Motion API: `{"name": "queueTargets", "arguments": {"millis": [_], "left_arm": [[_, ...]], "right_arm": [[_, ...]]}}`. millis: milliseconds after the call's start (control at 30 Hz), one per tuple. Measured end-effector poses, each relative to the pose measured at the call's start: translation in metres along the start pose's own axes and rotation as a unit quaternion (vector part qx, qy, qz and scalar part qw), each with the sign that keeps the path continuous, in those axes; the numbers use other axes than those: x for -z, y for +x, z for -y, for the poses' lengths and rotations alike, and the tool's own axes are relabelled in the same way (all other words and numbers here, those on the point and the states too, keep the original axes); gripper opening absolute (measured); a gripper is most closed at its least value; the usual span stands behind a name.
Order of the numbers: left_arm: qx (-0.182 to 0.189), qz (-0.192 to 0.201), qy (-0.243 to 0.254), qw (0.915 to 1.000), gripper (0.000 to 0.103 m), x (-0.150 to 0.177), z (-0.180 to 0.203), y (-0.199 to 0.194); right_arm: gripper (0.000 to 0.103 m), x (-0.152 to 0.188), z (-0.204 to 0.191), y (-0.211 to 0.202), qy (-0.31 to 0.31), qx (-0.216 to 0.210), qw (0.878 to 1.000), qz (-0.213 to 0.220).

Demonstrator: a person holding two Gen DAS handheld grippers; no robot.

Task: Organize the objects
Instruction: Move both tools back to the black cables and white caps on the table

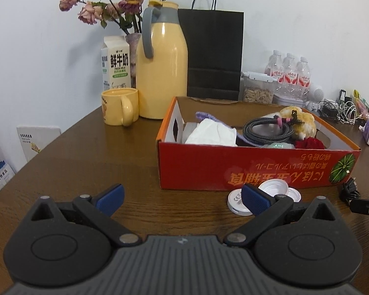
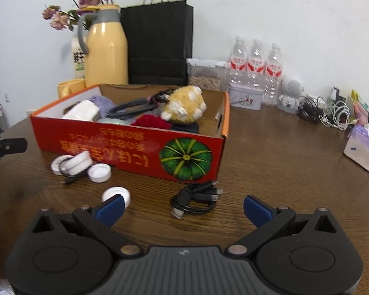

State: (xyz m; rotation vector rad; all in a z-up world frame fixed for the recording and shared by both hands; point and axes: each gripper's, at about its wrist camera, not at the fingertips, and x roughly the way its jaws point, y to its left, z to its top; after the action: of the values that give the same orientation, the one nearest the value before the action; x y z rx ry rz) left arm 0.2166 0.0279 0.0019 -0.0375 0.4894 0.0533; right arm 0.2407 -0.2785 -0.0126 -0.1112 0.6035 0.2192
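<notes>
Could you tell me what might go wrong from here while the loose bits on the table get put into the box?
1. The black cable is loosely bundled; a grab on one loop may let its plugs trail and catch the box rim.
2. The white caps lie flat and small, so the open right gripper may slip off or push them away.

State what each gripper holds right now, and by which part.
Nothing. The left gripper and the right gripper are both open, with only bare table between their fingers.
</notes>
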Motion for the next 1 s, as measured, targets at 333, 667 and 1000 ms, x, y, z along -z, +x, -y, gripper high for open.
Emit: {"name": "queueTargets", "arguments": {"millis": [333,667,1000], "left_arm": [[0.003,-0.018,-0.011,0.9998,0.103,0.004,-0.003,0.011],[-0.006,-0.016,-0.016,0.9997,0.103,0.006,-0.003,0.011],[-0.014,-0.014,-0.018,0.9997,0.103,0.006,-0.003,0.011]], "right_arm": [[0.080,-0.009,0.011,0.041,0.017,-0.021,0.999,-0.039],[0.052,-0.006,0.009,0.035,0.015,-0.024,0.999,-0.017],[0.051,-0.004,0.002,0.019,0.011,-0.019,1.000,0.018]]}}
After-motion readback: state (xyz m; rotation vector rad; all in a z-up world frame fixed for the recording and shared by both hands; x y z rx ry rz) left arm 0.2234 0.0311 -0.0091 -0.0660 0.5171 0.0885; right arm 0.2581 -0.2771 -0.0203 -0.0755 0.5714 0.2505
